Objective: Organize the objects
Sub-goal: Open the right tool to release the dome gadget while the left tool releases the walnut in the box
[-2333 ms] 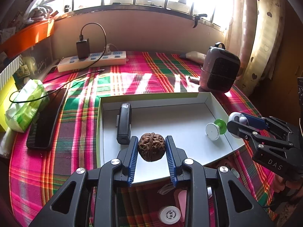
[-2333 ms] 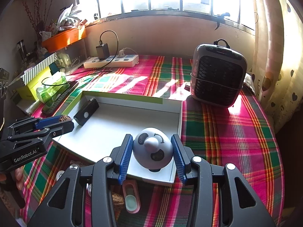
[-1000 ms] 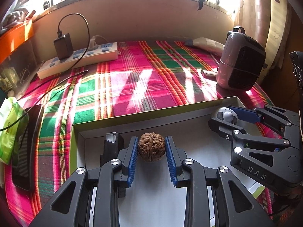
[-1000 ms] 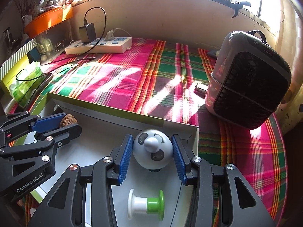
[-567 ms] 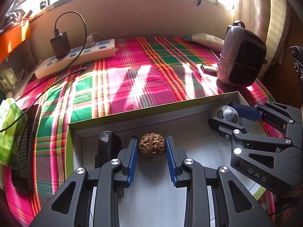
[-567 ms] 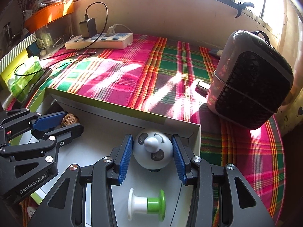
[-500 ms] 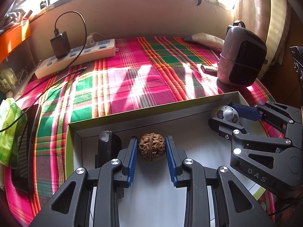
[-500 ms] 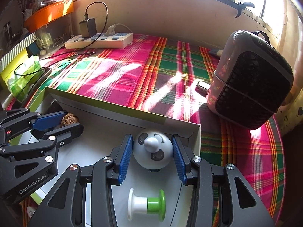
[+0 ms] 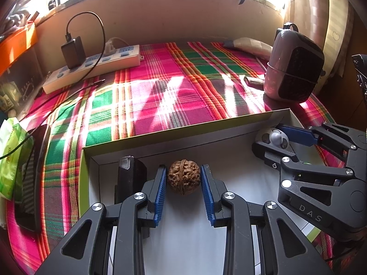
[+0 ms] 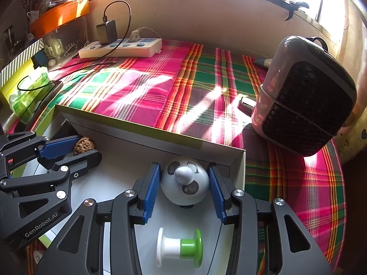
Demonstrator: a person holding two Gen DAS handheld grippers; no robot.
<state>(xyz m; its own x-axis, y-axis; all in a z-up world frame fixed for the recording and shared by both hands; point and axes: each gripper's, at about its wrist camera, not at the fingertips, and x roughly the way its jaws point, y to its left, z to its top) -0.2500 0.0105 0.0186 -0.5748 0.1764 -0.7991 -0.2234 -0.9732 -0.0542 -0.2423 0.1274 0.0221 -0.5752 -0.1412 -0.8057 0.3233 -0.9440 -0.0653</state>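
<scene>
A brown walnut (image 9: pixel 183 179) sits between the blue pads of my left gripper (image 9: pixel 183 184), low over the floor of a white shallow box (image 9: pixel 183 140). It also shows in the right wrist view (image 10: pixel 84 146). My right gripper (image 10: pixel 184 186) is shut on a white panda-faced ball (image 10: pixel 184 183) at the box's far right corner (image 10: pixel 240 158); this ball shows in the left wrist view (image 9: pixel 274 137) too. A black rectangular device (image 9: pixel 129 177) lies in the box left of the walnut. A white and green spool (image 10: pixel 181 247) lies under my right gripper.
A small heater (image 10: pixel 305 96) stands right of the box on the plaid cloth (image 9: pixel 160 91). A power strip with charger (image 9: pixel 91 66) lies at the back. A phone (image 9: pixel 29 178) and green tissue pack (image 9: pixel 11 151) lie at the left.
Both grippers moved forward from the near edge to deep inside the box, each holding its object. In the last half second almost nothing has moved.
</scene>
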